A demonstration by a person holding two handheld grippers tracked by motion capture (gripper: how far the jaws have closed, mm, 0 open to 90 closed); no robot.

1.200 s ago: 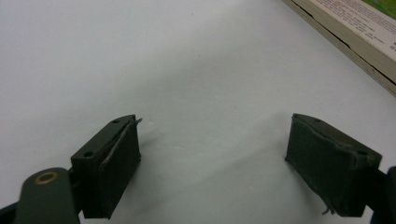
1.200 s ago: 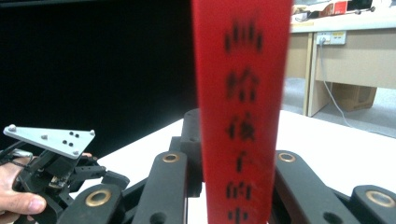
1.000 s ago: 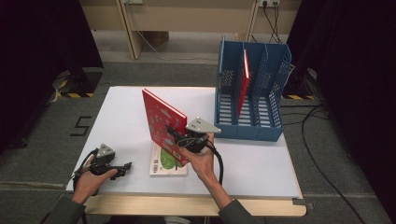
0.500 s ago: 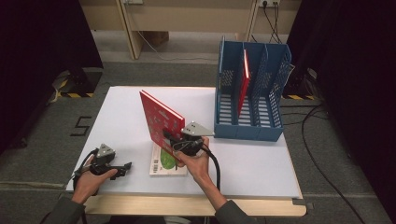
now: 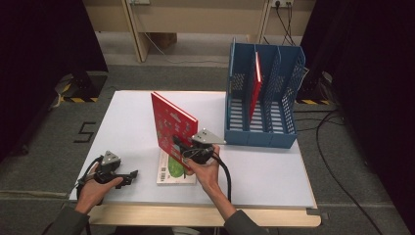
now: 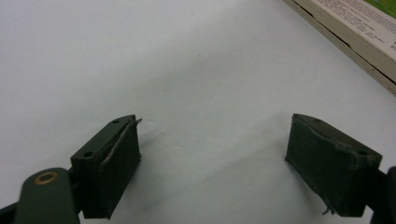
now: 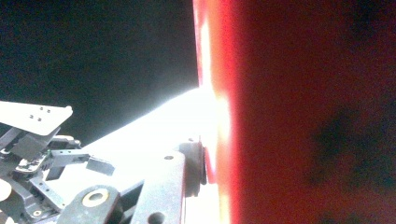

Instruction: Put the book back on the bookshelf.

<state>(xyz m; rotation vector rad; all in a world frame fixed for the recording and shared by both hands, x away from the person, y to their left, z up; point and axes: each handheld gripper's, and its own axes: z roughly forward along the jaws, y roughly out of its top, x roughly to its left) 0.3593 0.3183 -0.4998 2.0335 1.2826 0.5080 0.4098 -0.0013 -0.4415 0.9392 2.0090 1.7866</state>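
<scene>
A red book [image 5: 172, 126] stands upright and tilted over the middle of the white table [image 5: 254, 169]. My right gripper [image 5: 183, 150] is shut on its near lower edge. In the right gripper view the red cover [image 7: 308, 116] is very close, with one pad [image 7: 201, 164] pressed against it and the other jaw hidden behind it. A flat book with a green cover [image 5: 174, 169] lies on the table beneath it. At the front left my left gripper [image 5: 128, 177] rests on the table, open, with only bare tabletop between its pads [image 6: 116, 161].
A blue file rack [image 5: 264, 105] stands at the back right of the table with another red book [image 5: 256, 83] upright in a slot. The flat book's edge [image 6: 355, 39] lies just beyond the left gripper. Dark curtains flank the table.
The right hand has sunk a little with the red book still in its grip. The left hand has not moved.
</scene>
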